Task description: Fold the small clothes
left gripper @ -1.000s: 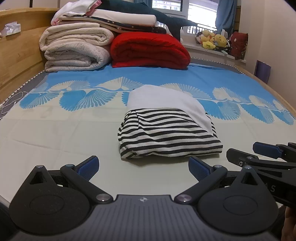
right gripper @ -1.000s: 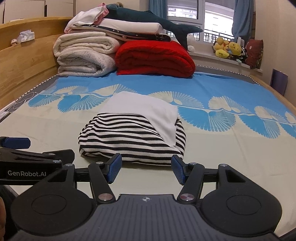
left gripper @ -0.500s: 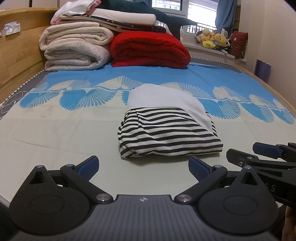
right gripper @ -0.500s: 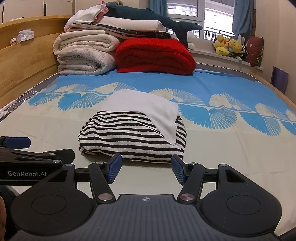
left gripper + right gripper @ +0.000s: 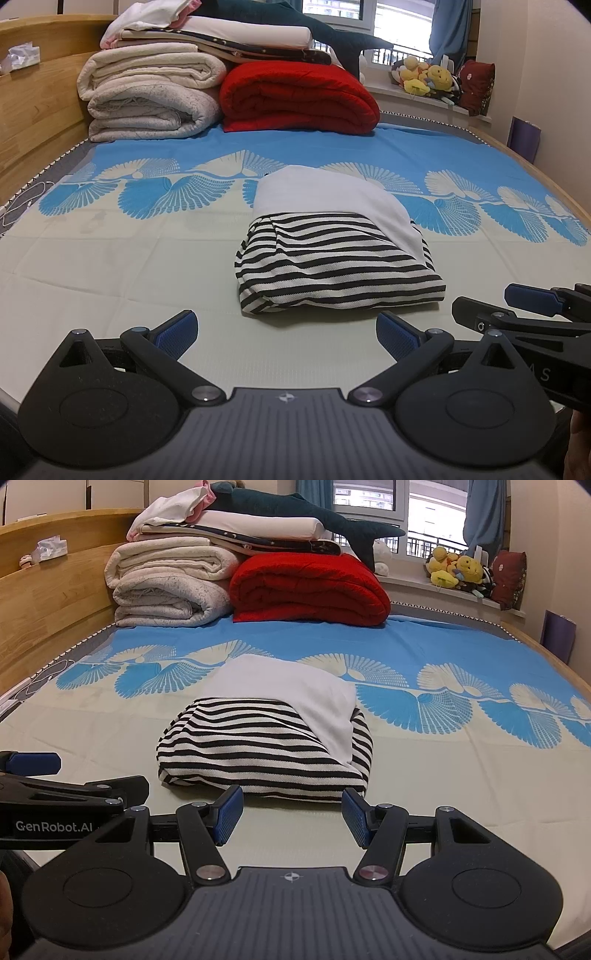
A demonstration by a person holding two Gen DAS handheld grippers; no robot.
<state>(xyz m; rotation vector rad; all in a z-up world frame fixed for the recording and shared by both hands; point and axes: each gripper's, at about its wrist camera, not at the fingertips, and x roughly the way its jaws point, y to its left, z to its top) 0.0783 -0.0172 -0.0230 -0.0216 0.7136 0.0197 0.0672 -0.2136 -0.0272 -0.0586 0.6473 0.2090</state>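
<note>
A folded garment, black-and-white striped with a plain white part on top (image 5: 332, 254), lies in a compact bundle on the bed; it also shows in the right wrist view (image 5: 266, 746). My left gripper (image 5: 286, 338) is open and empty, just in front of the bundle's near edge. My right gripper (image 5: 291, 818) is open and empty, close to the bundle's near edge. The right gripper's fingers (image 5: 532, 295) show at the right of the left wrist view. The left gripper's fingers (image 5: 35, 762) show at the left of the right wrist view.
The bed sheet (image 5: 110, 266) is pale green with blue fan prints. Rolled white blankets (image 5: 151, 99) and a red quilt (image 5: 299, 96) are stacked at the far end. A wooden bed frame (image 5: 48, 602) runs along the left. Plush toys (image 5: 458, 568) sit on the windowsill.
Both grippers stay open and nearly still. The right wrist view has risen slightly, so the bundle sits a little farther from its fingers.
</note>
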